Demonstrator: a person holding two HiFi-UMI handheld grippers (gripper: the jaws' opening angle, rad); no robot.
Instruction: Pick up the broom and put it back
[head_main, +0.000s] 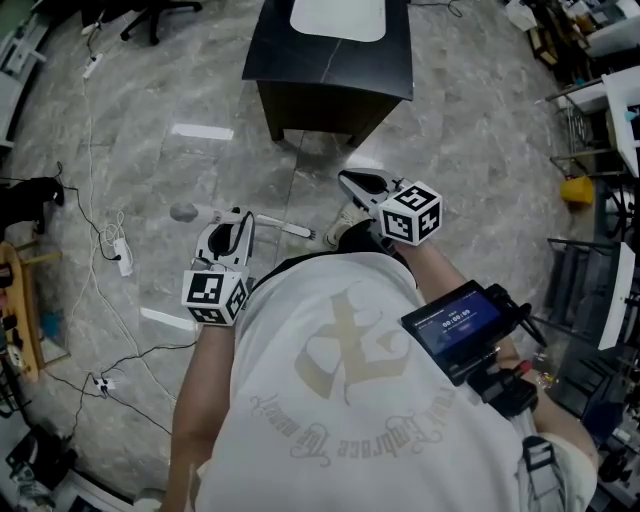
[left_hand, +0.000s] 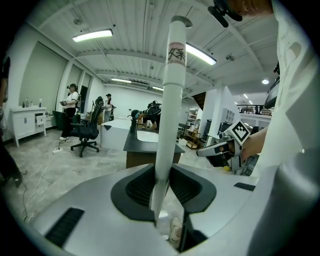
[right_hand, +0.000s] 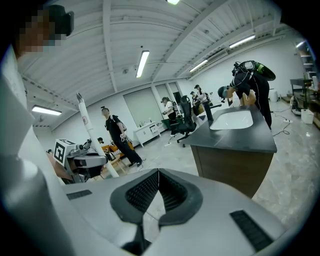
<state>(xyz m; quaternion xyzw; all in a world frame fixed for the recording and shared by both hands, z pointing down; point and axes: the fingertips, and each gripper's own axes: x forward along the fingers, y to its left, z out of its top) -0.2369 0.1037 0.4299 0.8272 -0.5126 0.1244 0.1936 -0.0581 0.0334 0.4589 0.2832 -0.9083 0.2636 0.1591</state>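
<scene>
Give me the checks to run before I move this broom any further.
1. Left tongs clamped on the white round broom handle: ok.
2. Right tongs free to help: ok, shut with nothing between them.
3. Broom head off the floor: cannot tell, it is out of sight.
4. Way ahead clear: not ok, a black rectangular desk stands in front and a white power strip with its cable lies on the floor.
5. Place to put the broom back: cannot tell, none recognisable.
</scene>
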